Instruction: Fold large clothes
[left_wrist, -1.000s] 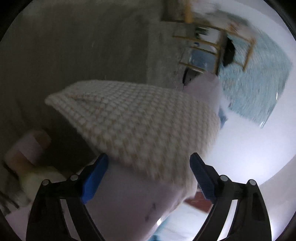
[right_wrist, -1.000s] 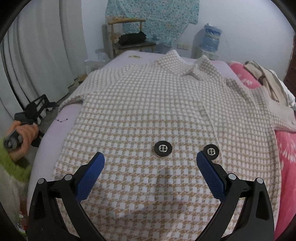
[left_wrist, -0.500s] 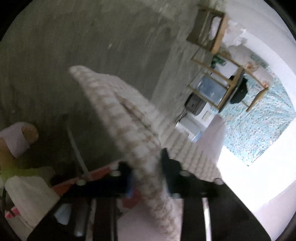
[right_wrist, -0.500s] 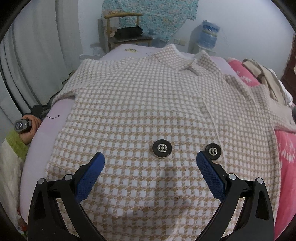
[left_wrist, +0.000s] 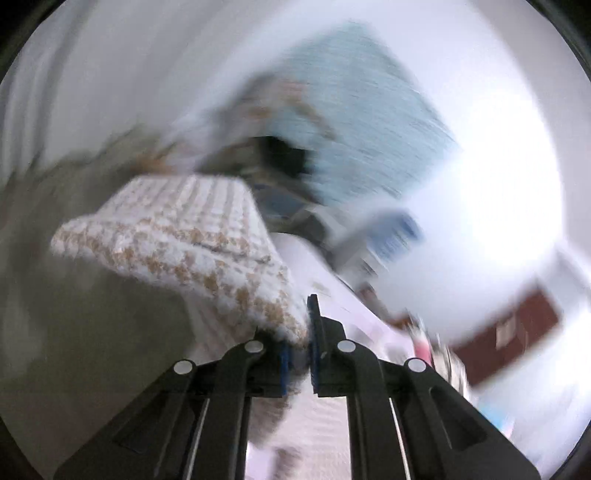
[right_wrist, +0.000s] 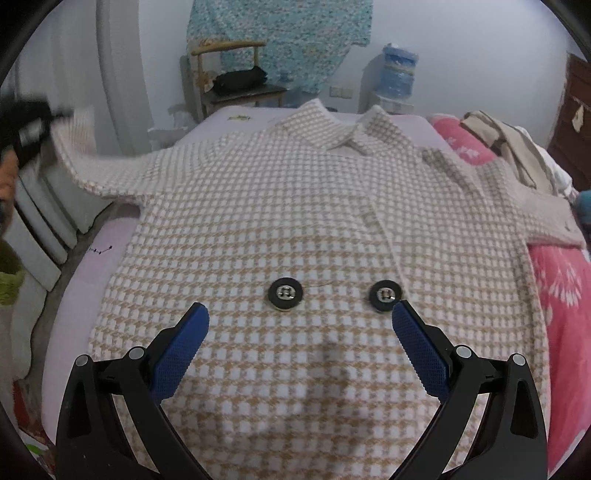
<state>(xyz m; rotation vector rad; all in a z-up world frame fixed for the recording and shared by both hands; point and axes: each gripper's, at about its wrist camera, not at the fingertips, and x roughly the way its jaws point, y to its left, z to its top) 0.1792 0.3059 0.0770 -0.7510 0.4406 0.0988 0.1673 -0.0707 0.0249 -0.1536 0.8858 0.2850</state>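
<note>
Along the bottom edge of the right wrist view, the right gripper (right_wrist: 300, 325) hovers with jaws spread wide and empty over the hem area of the checked coat (right_wrist: 295, 221), which lies face up and nearly flat on the bed (right_wrist: 92, 266), two dark buttons (right_wrist: 285, 294) just beyond the fingertips. At the bottom of the left wrist view, the left gripper (left_wrist: 299, 354) is pressed together on the coat's sleeve cuff (left_wrist: 192, 236); at the far left of the right view that sleeve (right_wrist: 107, 166) is lifted off the bed. My judgement is that folding has barely begun: one sleeve is in hand, the other sleeve and body are untouched. Heavy blur smears the left view's background, and the coat's hem is cut off below the frame.
</note>
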